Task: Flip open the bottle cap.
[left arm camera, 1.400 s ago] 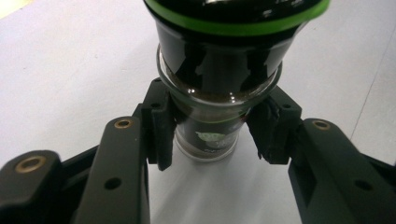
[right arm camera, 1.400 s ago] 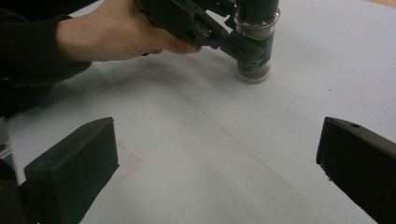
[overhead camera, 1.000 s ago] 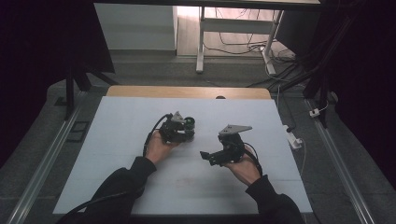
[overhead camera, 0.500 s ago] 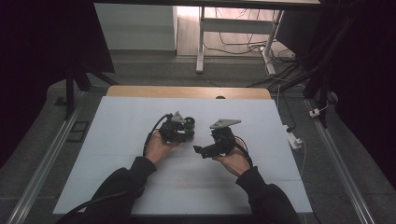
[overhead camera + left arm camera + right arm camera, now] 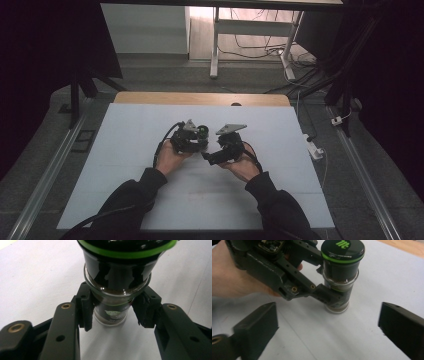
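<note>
Left gripper [image 5: 113,315] clamped on a small glass jar [image 5: 117,287], pads pressing both sides of the glass body just under the black lid with the green ring [image 5: 125,251]; dark brown contents inside, label low on the glass. Right gripper view shows same jar [image 5: 340,277] standing upright on the white surface, held low on its body by the left gripper [image 5: 329,296], person's left hand [image 5: 234,277] behind it, green logo on lid top. Right gripper [image 5: 327,322] jaws wide apart, nothing between them, jar ahead of them and nearer the left-side jaw in that view, not touching either. High view: left gripper [image 5: 192,137] and right gripper [image 5: 220,152] just beside each other mid-table, right one angled toward the left one, grey three-cornered plate [image 5: 231,128] on top of it; jar itself too small to make out there. Both hands wear dark sleeves [image 5: 130,192], cable [image 5: 162,140] loops from left gripper. Table [image 5: 125,165] has a white top with bare wooden strip [image 5: 200,98] along far edge. Room dim; grey floor, metal rails [image 5: 45,175] on both sides of the table, a white table leg frame [image 5: 215,45] and tangled cables [image 5: 260,47] beyond, power strip [image 5: 316,149] off the right edge. Nothing else on the white top near the jar.
</note>
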Available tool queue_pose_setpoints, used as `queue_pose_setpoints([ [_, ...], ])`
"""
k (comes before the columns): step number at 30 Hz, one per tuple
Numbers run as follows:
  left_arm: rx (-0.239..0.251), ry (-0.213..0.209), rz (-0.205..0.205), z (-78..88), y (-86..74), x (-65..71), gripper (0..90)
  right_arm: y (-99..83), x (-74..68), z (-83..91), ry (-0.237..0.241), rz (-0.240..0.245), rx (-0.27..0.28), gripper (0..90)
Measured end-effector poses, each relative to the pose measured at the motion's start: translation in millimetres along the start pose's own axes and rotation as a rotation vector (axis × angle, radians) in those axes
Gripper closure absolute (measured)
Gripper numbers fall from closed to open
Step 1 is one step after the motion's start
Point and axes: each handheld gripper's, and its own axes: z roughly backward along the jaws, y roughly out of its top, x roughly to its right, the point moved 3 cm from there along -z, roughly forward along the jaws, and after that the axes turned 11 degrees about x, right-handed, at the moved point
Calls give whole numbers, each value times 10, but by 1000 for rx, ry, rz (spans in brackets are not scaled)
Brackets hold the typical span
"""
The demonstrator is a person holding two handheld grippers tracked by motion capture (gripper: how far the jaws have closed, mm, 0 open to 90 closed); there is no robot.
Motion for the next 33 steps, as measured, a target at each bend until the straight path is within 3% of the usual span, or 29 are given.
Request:
queue_pose_setpoints([
  [3,1,1,2,-1,0,1,538,17,16,-16,-4,6,12,155],
  [9,2,1,3,-2,1,1,537,68,60,-15,-2,3,40,448],
  [14,0,1,2,-2,1,2,537,109,67,-42,40,-6,41,677],
  [18,-2,2,2,-2,2,4,538,128,55,-87,61,20,39,877],
  [25,-4,6,2,-2,5,9,538,131,45,-163,58,20,23,890],
  [33,-6,7,1,-2,4,9,538,163,40,-159,66,7,43,890],
])
